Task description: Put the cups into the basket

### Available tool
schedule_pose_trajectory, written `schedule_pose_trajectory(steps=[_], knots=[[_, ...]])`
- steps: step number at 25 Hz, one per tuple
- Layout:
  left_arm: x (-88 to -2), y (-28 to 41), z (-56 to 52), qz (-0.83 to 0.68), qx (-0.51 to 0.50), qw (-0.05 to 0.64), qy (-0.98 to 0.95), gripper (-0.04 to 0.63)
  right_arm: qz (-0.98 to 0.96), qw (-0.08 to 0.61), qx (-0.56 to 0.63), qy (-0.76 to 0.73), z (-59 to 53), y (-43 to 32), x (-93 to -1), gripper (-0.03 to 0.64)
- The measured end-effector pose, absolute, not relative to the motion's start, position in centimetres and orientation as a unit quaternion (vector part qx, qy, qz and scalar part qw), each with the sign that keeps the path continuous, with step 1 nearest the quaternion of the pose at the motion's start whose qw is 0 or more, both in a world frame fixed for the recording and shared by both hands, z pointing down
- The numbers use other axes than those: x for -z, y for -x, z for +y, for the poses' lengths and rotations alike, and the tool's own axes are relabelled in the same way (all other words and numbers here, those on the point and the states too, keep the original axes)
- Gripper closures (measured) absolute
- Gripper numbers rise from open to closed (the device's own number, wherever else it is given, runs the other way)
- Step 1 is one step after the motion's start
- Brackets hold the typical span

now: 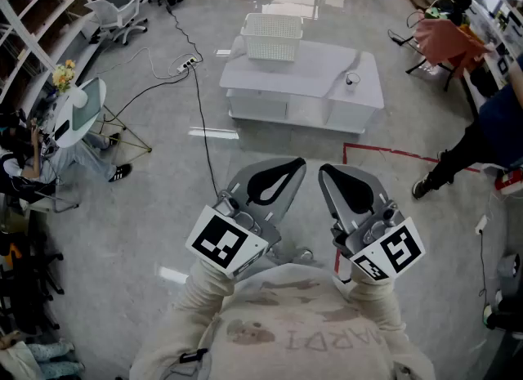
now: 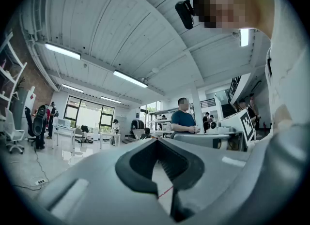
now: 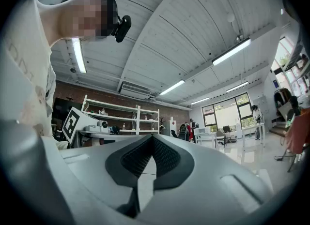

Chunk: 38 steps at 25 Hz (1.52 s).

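A white slatted basket [image 1: 273,37] stands at the far left end of a low white table [image 1: 310,84], well ahead of me across the floor. I can make out no cup in any view; a small dark item [image 1: 352,78] lies on the table's right part. My left gripper [image 1: 299,162] and right gripper [image 1: 324,168] are held close to my chest, side by side, tips pointing toward the table. In the left gripper view the left gripper [image 2: 156,140] has its tips touching with nothing between them. The right gripper [image 3: 151,136] likewise stands shut and holds nothing.
A black cable runs over the glossy floor to a power strip [image 1: 188,64]. Red tape [image 1: 384,154] marks the floor right of the table. A person in dark clothes [image 1: 482,137] stands at right. A seated person with a round chair [image 1: 78,113] and shelving are at left.
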<state>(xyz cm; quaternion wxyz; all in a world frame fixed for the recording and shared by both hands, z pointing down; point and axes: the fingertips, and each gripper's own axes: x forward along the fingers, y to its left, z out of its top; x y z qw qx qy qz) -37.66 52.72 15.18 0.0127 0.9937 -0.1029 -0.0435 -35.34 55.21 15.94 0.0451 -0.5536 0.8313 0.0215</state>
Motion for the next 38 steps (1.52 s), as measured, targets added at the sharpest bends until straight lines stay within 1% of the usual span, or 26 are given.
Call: schedule_pose_trajectory(steps=[7,11,14,20,25,28,38], knots=[[-15.8,38.5,52.2,-0.095,0.032,0.006,-0.995,0.594,0.828,0.044,-0.017,0.559,54.6,36.4,-16.4,0.592],[-15.1,38.9,51.7,-0.085,0.054,-0.010,-0.995,0.594,0.824,0.040,-0.018,0.564,54.1,37.0,-16.6,0.592],[-15.7,39.1,51.1,-0.082,0.044,-0.003,-0.996,0.595,0.816,0.040,-0.015,0.576,53.7,36.9,-16.9,0.592],[-16.4,36.1,49.7,-0.069,0.044,0.005,-0.997,0.594,0.814,0.042,0.010,0.579,52.6,34.1,-18.5,0.591],[-17.1,30.6,47.9,-0.064,0.041,0.010,-0.997,0.594,0.804,0.044,0.014,0.593,51.3,28.1,-19.5,0.591],[-17.4,25.8,46.5,-0.064,0.043,0.005,-0.997,0.594,0.799,0.050,0.012,0.599,50.1,22.7,-19.7,0.591],[-16.6,9.2,41.2,-0.077,0.048,0.013,-0.996,0.594,0.800,0.041,0.005,0.599,45.5,4.9,-18.8,0.591]])
